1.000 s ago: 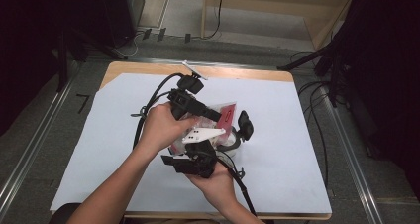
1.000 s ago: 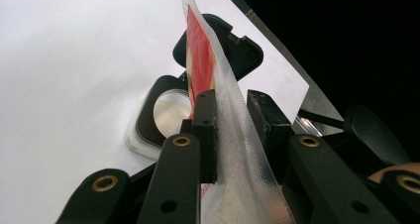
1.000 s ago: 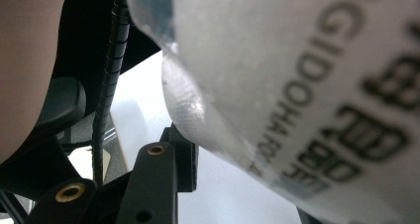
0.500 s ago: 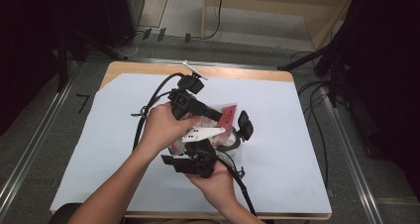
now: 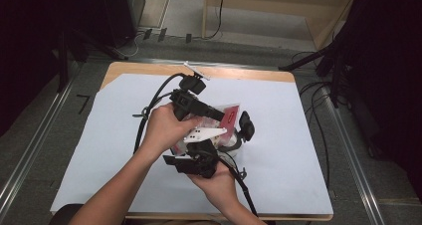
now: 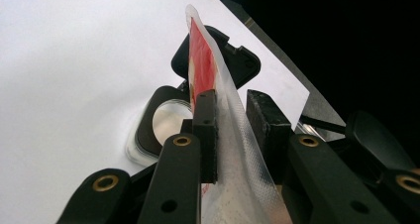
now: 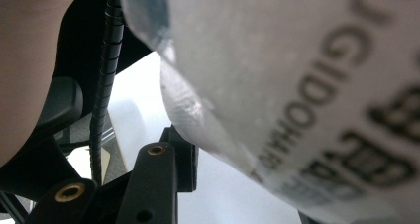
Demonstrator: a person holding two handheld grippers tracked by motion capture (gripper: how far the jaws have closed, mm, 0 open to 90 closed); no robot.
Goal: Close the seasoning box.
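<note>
Nearest the person, the right gripper (image 5: 226, 144) sits low over the white sheet (image 5: 308, 150) covering the table, held from beneath by the right hand (image 5: 216, 182). In the right gripper view a clear plastic pouch (image 7: 297, 85) with blurred dark lettering lies across the frame close to the lens, above one black jaw; whether the jaws press on it cannot be told. Just beyond, the left hand (image 5: 161, 128) holds the left gripper (image 6: 233, 120), its jaws closed most of the way around the pouch's upright edge: the left pad touches the film, while the right pad's contact is unclear. The pouch, with its red label (image 6: 200, 73), stands edge-on between the two grippers at mid-table. Behind it lie a black round-windowed part (image 6: 166, 122) and the sheet's far edge
</note>
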